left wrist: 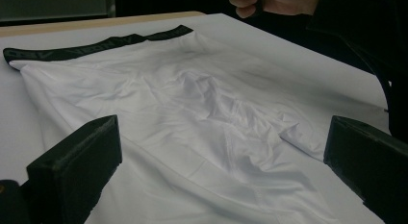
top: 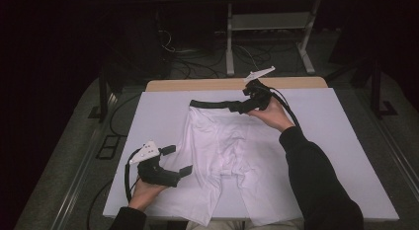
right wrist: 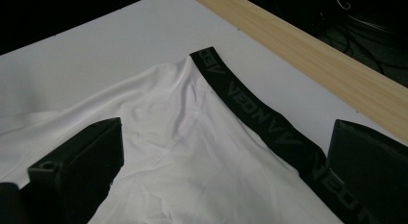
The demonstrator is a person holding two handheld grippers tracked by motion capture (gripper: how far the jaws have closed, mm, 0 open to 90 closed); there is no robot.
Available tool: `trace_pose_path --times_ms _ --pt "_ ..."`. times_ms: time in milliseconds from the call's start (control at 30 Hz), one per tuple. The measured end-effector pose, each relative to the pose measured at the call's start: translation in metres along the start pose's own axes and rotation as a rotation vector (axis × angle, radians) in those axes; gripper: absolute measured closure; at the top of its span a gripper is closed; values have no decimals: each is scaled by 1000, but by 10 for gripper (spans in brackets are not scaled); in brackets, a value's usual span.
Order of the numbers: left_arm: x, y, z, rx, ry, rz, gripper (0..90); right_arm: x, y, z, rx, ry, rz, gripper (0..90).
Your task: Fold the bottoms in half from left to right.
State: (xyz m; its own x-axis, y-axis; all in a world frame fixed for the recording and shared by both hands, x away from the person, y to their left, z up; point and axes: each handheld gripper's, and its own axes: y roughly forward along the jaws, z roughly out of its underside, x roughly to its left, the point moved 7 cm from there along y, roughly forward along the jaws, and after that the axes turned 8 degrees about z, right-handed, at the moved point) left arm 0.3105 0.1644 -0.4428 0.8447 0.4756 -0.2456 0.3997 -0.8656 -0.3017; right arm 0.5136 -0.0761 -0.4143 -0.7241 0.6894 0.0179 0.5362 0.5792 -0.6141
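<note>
Place: you're in a lab or test room | Evidence: white-topped table (top: 346, 141) on dark floor; behind it loose cables (top: 197, 62) and a metal stand (top: 269, 22); dim surroundings

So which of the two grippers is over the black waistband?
The right gripper, at the far edge on the waistband; the left gripper is over a white leg, jaws open.

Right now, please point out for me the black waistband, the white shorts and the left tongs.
black waistband (right wrist: 250, 101): right gripper view, middle of the lettered band.
white shorts (top: 222, 141): high view, centre of the fabric.
left tongs (top: 177, 161): high view, midway between the open tips.
</note>
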Motion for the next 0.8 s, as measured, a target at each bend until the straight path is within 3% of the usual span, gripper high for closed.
trace_pose_path --times_ms 800 --pt "-1 -2 -1 -18 -4 7 0 21 59 -36 15 -11 -27 0"
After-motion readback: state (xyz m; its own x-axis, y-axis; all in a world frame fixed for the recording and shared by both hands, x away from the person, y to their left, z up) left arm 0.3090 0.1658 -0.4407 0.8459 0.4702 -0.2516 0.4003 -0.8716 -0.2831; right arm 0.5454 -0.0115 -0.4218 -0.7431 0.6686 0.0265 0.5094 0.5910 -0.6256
